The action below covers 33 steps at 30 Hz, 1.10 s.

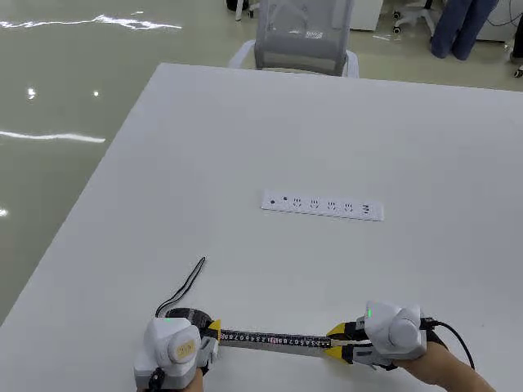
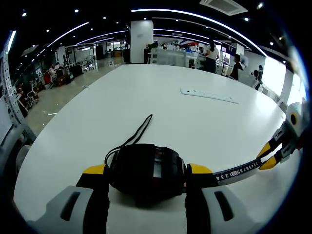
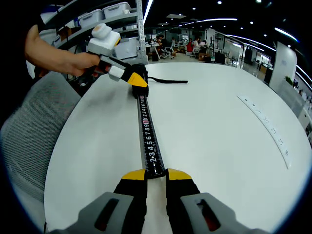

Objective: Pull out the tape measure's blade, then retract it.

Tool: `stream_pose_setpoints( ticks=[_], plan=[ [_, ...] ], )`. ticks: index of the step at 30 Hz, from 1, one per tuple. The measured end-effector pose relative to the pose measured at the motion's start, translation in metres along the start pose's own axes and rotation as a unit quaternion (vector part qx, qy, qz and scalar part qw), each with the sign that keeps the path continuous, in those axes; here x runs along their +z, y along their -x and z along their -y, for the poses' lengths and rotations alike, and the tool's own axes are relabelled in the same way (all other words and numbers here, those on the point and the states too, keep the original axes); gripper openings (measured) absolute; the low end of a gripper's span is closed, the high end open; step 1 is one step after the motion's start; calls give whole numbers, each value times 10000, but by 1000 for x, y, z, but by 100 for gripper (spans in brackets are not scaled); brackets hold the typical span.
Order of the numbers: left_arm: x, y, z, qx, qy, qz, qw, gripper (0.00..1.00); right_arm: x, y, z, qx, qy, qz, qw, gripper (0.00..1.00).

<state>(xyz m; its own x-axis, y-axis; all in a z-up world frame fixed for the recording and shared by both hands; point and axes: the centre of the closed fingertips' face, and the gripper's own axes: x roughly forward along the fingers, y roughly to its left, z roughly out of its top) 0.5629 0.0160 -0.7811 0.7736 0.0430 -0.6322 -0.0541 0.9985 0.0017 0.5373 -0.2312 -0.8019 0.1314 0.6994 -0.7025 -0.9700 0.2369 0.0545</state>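
The left claw pinches the black tape measure case on the bench; the right claw pinches the end of the blade; it looks thin and springy, so I would hold the tip flat.

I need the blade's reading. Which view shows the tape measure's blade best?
The right gripper view: the black numbered blade runs lengthwise from the right gripper, digits legible. The head view shows it tiny; the left gripper view shows a short stretch.
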Motion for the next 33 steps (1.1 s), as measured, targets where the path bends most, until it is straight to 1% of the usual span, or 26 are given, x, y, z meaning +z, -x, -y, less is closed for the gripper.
stream_pose_setpoints(
  ticks=[13,25,33],
  plan=[
    [-1,0,-1,-89,86,14,9999,60,3,-5,0,17,35,2,10000,13],
    [0,0,-2,-129,144,36,9998,60,7,-7,0,3,66,27,10000,13],
    [0,0,-2,-129,165,12,9998,60,10,-8,0,3,84,29,10000,13]
  ],
)
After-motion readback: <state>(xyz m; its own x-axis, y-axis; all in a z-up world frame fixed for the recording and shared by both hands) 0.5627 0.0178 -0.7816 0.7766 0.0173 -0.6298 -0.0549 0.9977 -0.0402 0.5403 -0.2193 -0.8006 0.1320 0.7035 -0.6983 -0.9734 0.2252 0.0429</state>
